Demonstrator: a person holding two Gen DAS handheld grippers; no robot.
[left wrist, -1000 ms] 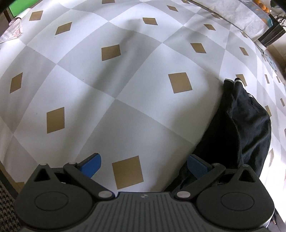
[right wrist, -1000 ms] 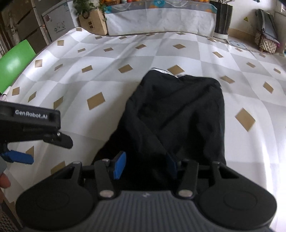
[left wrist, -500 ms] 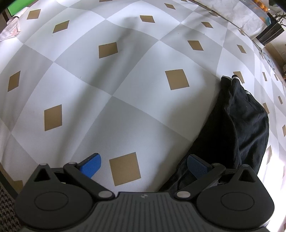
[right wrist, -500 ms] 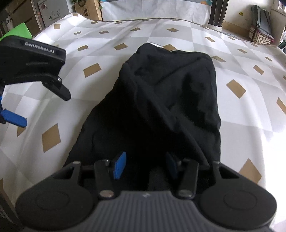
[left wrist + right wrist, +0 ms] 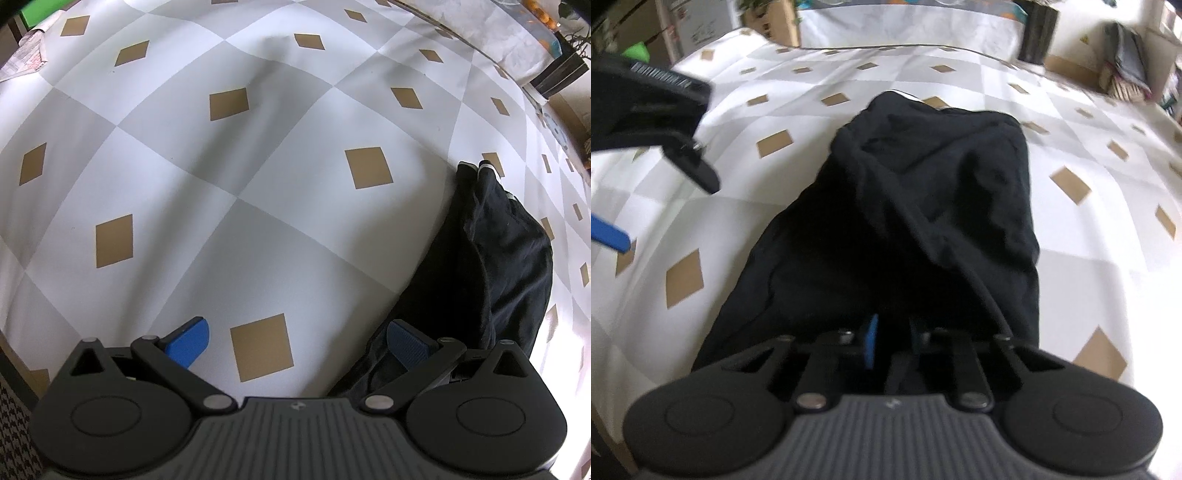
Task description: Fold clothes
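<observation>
The black garment [image 5: 905,221] lay crumpled lengthwise on the checked cloth of the desk [image 5: 258,229], stretching straight ahead of the right tool [image 5: 892,341] and off to the right of the left tool [image 5: 295,339]. Its near end bunched directly under the right tool's fingers, while its far end, where a thin white trim showed, sat well ahead.

The right tool had just been closing: its jaws stood narrow, with a fold of the dark fabric pinched between the blue pads [image 5: 872,339]. That grip at the near edge looked chosen to give a firm hold on one end, so the cloth could be lifted or drawn over itself for a fold.

The left tool stood wide, its jaws apart and holding nothing. Only bare checked cloth showed between its pads; its right pad [image 5: 408,343] hung over the garment's left edge, though contact could not be told. It seemed to wait there in order to take a neighbouring part of the same edge, since one grip alone would let the fabric sag and twist.

The garment was still a loose heap with slanting creases, so the folding looked barely begun. Soft and limp, it would likely drape from whichever point was held.
</observation>
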